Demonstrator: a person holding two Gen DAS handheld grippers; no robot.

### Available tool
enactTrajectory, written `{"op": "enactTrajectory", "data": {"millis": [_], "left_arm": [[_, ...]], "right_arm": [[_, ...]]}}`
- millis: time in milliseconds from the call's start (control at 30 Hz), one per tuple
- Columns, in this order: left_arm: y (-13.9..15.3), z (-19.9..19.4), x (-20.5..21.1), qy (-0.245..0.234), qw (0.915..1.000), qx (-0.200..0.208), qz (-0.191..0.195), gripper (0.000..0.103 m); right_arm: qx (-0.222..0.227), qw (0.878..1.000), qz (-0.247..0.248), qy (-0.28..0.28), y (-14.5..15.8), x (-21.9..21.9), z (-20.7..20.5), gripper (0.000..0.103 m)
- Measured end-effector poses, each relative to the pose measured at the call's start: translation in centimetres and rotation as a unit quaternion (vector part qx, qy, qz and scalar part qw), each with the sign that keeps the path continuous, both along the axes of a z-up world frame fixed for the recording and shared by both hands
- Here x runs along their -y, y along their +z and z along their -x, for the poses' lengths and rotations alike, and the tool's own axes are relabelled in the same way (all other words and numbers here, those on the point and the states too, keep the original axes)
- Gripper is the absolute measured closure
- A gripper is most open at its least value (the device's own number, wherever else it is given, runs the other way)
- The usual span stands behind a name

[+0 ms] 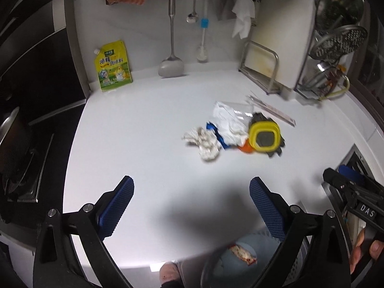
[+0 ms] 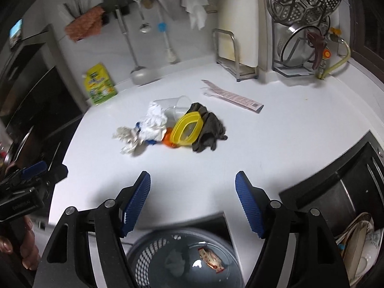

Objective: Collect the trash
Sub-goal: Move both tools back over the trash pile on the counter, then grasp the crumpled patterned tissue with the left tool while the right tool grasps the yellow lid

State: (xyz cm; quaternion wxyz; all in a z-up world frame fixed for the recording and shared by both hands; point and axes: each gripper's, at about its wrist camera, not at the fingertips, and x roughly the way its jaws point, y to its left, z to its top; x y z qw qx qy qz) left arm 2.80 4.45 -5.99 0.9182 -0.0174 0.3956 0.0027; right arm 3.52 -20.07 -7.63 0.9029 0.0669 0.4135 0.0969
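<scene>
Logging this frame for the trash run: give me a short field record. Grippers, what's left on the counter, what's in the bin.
left gripper: open, empty
right gripper: open, empty
counter: white, trash piled mid-surface
pile: crumpled tissues, clear plastic cup on its side, yellow lid, dark glove
apart from pile: long paper sleeve
bin: below counter edge, holds snack wrapper

left gripper (image 1: 191, 207): black arms, blue ribbed pads, silver screws | right gripper (image 2: 193, 204): same build (white "DAS" lettering on its body in the left view)
</scene>
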Motion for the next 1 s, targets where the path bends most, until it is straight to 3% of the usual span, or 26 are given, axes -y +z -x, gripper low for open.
{"op": "enactTrajectory", "data": {"millis": [333,733,1000], "left_arm": [[-4.7,-8.2,-1.4,-0.022,0.9994,-0.026,0.000,0.008],[-7.7,-11.0,-0.7,-0.043,0.9986,-0.031,0.006,0.008],[-8.3,-11.7,-0.4,-0.052,0.9980,-0.035,0.012,0.008]], "right_arm": [[-0.008,0.997,0.041,-0.062,-2.8,-2.1,-6.9,0.033],[-0.007,0.993,0.086,-0.082,-6.0,-4.4,-11.6,0.033],[-0.024,0.991,0.104,-0.081,-6.9,-4.9,-12.7,0.061]]}}
